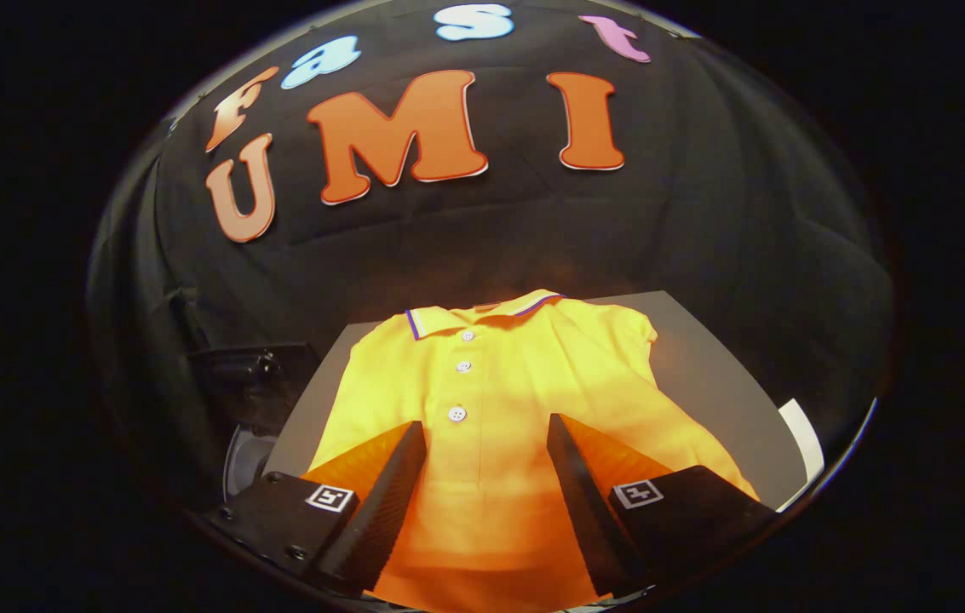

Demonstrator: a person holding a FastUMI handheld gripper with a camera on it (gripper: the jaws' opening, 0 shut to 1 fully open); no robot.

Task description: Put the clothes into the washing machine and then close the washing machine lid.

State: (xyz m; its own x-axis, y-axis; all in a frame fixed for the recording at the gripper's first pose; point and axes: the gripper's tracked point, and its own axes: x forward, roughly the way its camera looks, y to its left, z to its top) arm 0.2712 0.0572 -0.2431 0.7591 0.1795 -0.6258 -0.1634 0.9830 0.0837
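A yellow polo shirt [491, 383] lies spread flat on a grey table [703, 375], collar pointing away, with three white buttons down its front. My gripper [486, 434] hovers open over the shirt's lower half, the button placket showing in the gap between the two fingers. Nothing is held. To the left of the table, low and in shadow, I see a dark machine body with a round rim [244, 460], which looks like the washing machine; whether its lid is open or closed is too dark to tell.
The table's far edge runs just behind the shirt's collar, close to the black cloth wall. A white sheet or panel edge [801, 443] shows past the table's right corner. Bare grey tabletop lies to the right of the shirt.
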